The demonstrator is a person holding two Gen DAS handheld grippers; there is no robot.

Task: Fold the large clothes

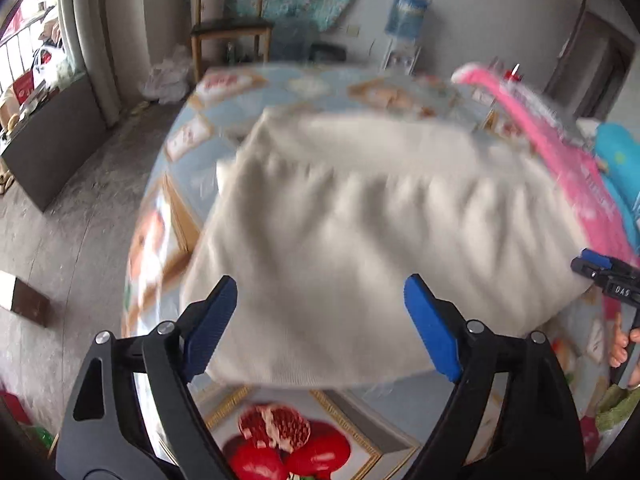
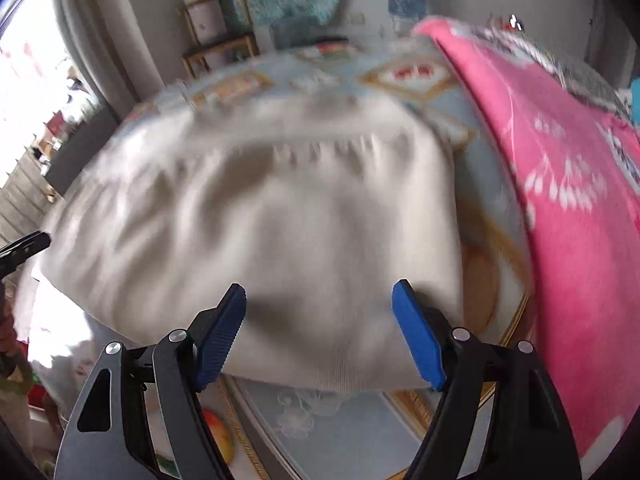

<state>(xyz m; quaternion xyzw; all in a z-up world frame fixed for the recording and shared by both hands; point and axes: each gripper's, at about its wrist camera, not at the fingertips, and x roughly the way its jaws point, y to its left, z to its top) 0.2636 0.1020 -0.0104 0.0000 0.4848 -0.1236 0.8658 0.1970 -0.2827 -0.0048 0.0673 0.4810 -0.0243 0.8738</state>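
Observation:
A cream knitted garment (image 1: 360, 216) lies folded into a broad block on the table, blurred in both views. My left gripper (image 1: 320, 284) hovers over the garment's near edge, jaws wide apart, with nothing pinched between the blue pads (image 1: 212, 320). The right gripper (image 2: 319, 288) stands the same way over the garment (image 2: 260, 220) near its right end, open, with only cloth behind the gap. Each view catches the other tool: the right gripper (image 1: 604, 276) at the garment's right corner, the left gripper (image 2: 24, 248) at its left side.
The table wears a light-blue cloth (image 1: 176, 216) printed with framed fruit pictures. A pink patterned cloth (image 2: 580, 208) lies along its right side. Behind stand a wooden chair (image 1: 230, 28) and a water dispenser (image 1: 404, 20). Grey floor (image 1: 60, 200) lies to the left.

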